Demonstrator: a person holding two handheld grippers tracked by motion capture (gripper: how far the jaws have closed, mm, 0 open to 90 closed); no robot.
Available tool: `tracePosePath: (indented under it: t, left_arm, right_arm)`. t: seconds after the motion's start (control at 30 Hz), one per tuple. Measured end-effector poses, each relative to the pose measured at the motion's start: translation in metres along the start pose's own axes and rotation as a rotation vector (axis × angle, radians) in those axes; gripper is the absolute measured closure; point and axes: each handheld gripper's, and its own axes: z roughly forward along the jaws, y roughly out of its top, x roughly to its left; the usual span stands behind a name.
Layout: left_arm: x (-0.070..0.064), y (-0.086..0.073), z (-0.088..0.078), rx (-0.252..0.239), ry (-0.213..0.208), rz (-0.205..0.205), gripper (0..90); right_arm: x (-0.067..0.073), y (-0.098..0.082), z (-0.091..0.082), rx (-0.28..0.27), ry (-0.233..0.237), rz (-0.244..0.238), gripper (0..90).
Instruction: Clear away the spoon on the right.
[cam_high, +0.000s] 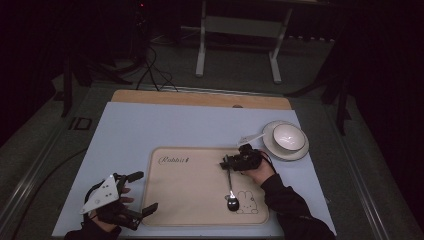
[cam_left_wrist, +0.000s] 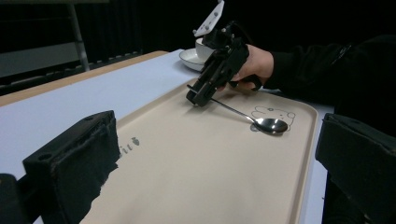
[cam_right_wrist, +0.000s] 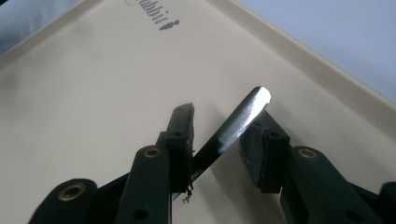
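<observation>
1. A pale blue mat (cam_high: 150, 125) covers the table, and a beige tray (cam_high: 190, 200) printed with "Rabbit" and a small rabbit drawing lies on it, toward the person's side.
2. A white bowl (cam_high: 288, 136) sits on a white saucer (cam_high: 285, 152) on the mat, just beyond the tray's far right corner, close behind the right hand (cam_high: 257, 174).
3. On the floor past the table stand a white frame (cam_high: 240, 30) and some dark cables (cam_high: 155, 75).
4. A metal spoon (cam_high: 231, 192) lies on the tray, its bowl end resting beside the rabbit drawing and its handle running up toward the right claw (cam_high: 227, 163).
5. The right claw's jaws are apart, one on each side of the handle tip (cam_right_wrist: 243, 116); the handle slants across the gap, and whether either pad touches it cannot be told.
6. The left claw (cam_high: 144, 191) hovers at the tray's near left edge with its jaws spread wide, holding nothing, well apart from the spoon.
</observation>
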Motion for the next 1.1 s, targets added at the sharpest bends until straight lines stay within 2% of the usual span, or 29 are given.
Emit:
tracePosePath:
  t: [0.33, 0.47, 0.53, 0.6, 0.73, 0.8, 1.1]
  left_arm:
    - [0.0, 0.0, 0.0, 0.001, -0.001, 0.001, 0.0]
    - [0.0, 0.0, 0.0, 0.001, 0.0, 0.002, 0.0]
    - [0.0, 0.0, 0.0, 0.0, 0.0, 0.002, 0.0]
    - [0.0, 0.0, 0.0, 0.0, -0.001, 0.003, 0.0]
    - [-0.001, 0.001, -0.001, 0.001, 0.001, 0.005, 0.0]
    - [0.0, 0.001, -0.001, 0.0, 0.001, 0.004, 0.0]
    - [-0.001, 0.001, -0.001, 0.0, 0.003, 0.006, 0.0]
  right_arm:
    - [0.001, 0.0, 0.002, 0.004, -0.044, 0.008, 61.6]
    - [0.002, 0.002, 0.001, -0.003, -0.042, 0.008, 62.9]
    - [0.004, 0.004, 0.001, 0.0, -0.05, -0.002, 64.7]
    - [0.006, 0.007, 0.002, 0.001, -0.048, -0.003, 71.6]
    - [0.009, 0.011, 0.007, 0.04, -0.06, -0.022, 83.7]
    - [0.011, 0.013, 0.01, 0.077, -0.089, -0.029, 89.7]
    - [0.019, 0.019, 0.019, 0.127, -0.105, -0.035, 90.0]
